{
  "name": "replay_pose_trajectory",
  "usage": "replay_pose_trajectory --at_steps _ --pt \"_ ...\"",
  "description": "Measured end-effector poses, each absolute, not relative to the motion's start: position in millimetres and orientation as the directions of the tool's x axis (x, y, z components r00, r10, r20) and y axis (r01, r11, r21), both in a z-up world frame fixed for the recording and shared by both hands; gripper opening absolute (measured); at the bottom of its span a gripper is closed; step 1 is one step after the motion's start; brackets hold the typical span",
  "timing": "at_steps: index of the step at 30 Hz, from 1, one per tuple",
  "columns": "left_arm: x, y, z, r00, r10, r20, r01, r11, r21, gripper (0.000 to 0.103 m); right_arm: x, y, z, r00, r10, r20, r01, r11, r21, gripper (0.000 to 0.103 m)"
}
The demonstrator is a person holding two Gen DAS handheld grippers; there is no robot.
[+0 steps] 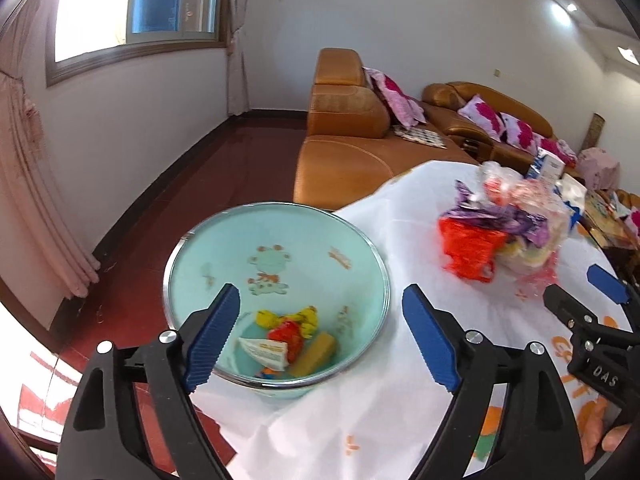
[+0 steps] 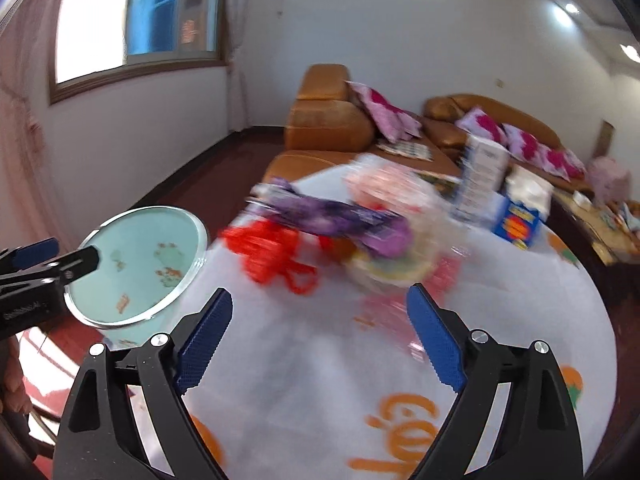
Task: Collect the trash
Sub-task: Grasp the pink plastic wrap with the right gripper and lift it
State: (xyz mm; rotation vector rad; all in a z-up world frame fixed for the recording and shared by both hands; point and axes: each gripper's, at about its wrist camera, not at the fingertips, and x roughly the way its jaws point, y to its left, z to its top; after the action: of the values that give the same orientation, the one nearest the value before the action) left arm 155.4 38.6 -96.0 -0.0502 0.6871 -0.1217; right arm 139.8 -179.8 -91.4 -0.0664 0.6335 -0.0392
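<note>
A pale green bowl (image 1: 280, 256) with a metal rim sits at the left edge of the white tablecloth (image 1: 360, 420); several wrappers (image 1: 288, 340) lie in its bottom. My left gripper (image 1: 320, 328) is open and empty, its fingers straddling the bowl's near right side. A pile of trash (image 1: 500, 232) lies mid-table: a red net bag (image 2: 272, 256), a purple wrapper (image 2: 340, 216) and clear plastic (image 2: 396, 200). My right gripper (image 2: 320, 344) is open and empty, just short of the pile. It also shows in the left wrist view (image 1: 580, 292). The bowl also shows in the right wrist view (image 2: 136, 264).
A blue and white carton (image 2: 480, 176) and a blue box (image 2: 520, 216) stand behind the pile. An orange leather sofa (image 1: 360, 136) with pink cushions runs along the far side. Red floor (image 1: 192, 184) lies left of the table.
</note>
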Motion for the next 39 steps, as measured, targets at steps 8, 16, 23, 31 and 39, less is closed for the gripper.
replay_pose_trajectory --at_steps 8,16,23,31,39 --pt "150 11 -97 0.752 -0.156 -0.641 0.142 0.987 -0.074 0.085 125 -258 -101 0.758 -0.143 -0.636 0.183 0.983 -0.003 0.083" --pt "149 -1 -96 0.749 -0.154 -0.644 0.159 0.986 -0.051 0.089 148 -298 -106 0.708 -0.134 -0.693 0.254 0.964 0.074 0.078" --pt "149 -2 -94 0.748 -0.142 -0.648 0.158 0.987 -0.034 0.09 179 -290 -115 0.675 -0.088 -0.732 0.232 0.968 0.097 0.076" --pt "151 -1 -94 0.749 -0.124 -0.651 0.144 0.989 -0.022 0.092 202 -283 -130 0.615 -0.056 -0.787 0.205 0.975 0.091 0.065" --pt "151 -12 -91 0.752 -0.143 -0.643 0.179 0.984 -0.01 0.092 191 -293 -134 0.594 0.015 -0.804 0.189 0.969 0.157 0.026"
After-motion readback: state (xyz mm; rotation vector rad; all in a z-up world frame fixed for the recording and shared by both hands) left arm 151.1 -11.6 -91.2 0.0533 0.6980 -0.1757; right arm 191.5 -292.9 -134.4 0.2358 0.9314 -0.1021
